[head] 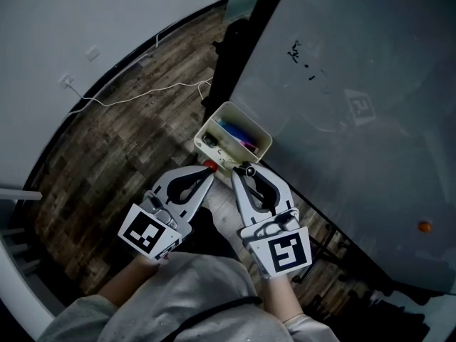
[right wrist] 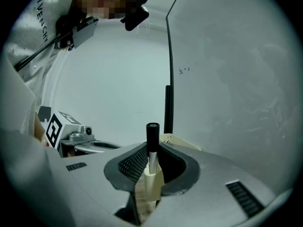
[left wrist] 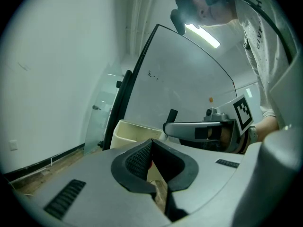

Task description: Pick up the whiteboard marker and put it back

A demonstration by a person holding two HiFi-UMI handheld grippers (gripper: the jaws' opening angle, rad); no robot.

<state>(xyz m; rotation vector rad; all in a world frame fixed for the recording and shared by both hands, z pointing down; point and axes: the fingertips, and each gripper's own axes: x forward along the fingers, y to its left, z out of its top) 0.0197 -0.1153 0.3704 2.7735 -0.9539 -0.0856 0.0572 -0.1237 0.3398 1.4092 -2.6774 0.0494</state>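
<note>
Grey right fingers (right wrist: 87,188) around upright marker (right wrist: 152,137)

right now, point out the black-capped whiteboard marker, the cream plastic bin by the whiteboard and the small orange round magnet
black-capped whiteboard marker (right wrist: 152,135), right gripper view, on its black cap
cream plastic bin (head: 251,122), head view, on its far rim
small orange round magnet (head: 425,226), head view, on its middle
</note>
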